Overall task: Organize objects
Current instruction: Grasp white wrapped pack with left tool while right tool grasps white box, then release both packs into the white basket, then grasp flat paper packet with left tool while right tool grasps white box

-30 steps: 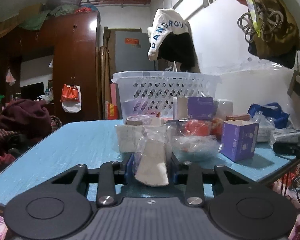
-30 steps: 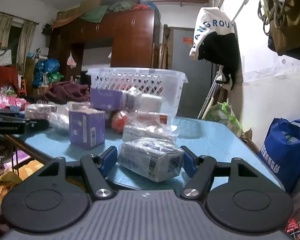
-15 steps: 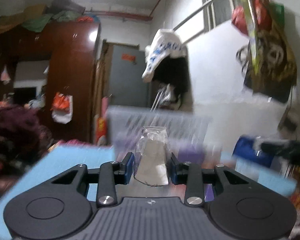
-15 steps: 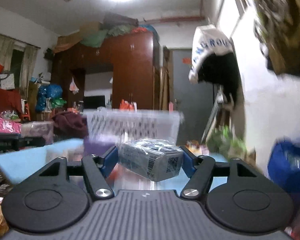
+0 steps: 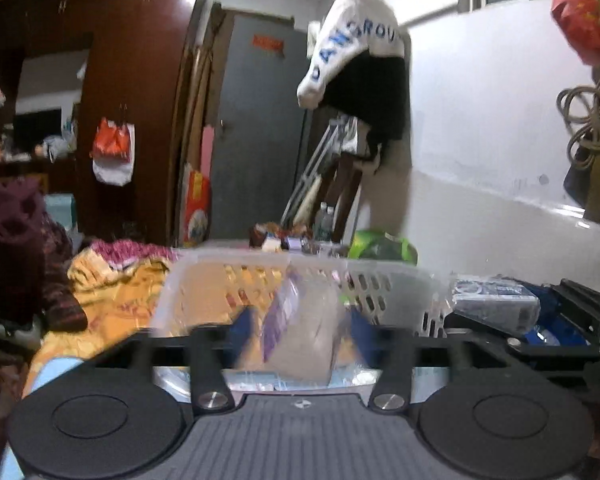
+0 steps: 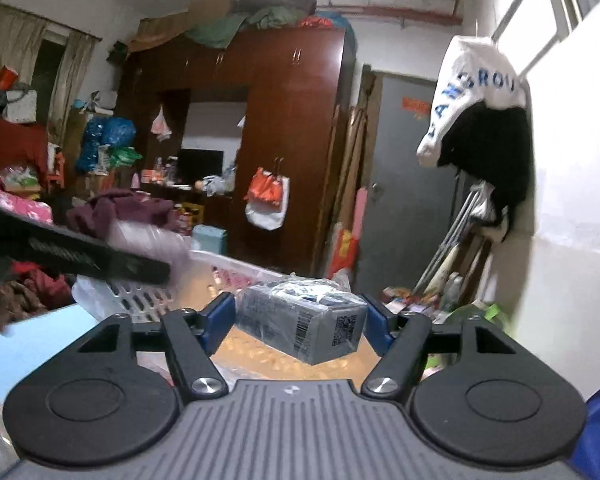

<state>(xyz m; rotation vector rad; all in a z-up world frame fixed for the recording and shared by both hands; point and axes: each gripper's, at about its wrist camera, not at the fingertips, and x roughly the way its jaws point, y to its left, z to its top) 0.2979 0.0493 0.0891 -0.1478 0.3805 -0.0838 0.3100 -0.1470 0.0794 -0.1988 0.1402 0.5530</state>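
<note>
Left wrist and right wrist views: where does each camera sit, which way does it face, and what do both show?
Left wrist: on the left gripper, facing over the white basket toward the grey door; its fingers flank a blurred clear packet.
Right wrist: on the right gripper, same heading; wrapped box between spread fingers; left gripper crosses at left.
Shared: basket, door, wardrobe, hanging jacket.

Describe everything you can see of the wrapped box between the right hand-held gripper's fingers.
The wrapped box is grey-white cardboard with blue print, a barcode and a QR code on its near end, sealed in crinkled clear plastic. It sits tilted, near corner lowest, over the white basket. The right hand-held gripper has just been opening; gaps show at both blue pads, so it looks released.
</note>
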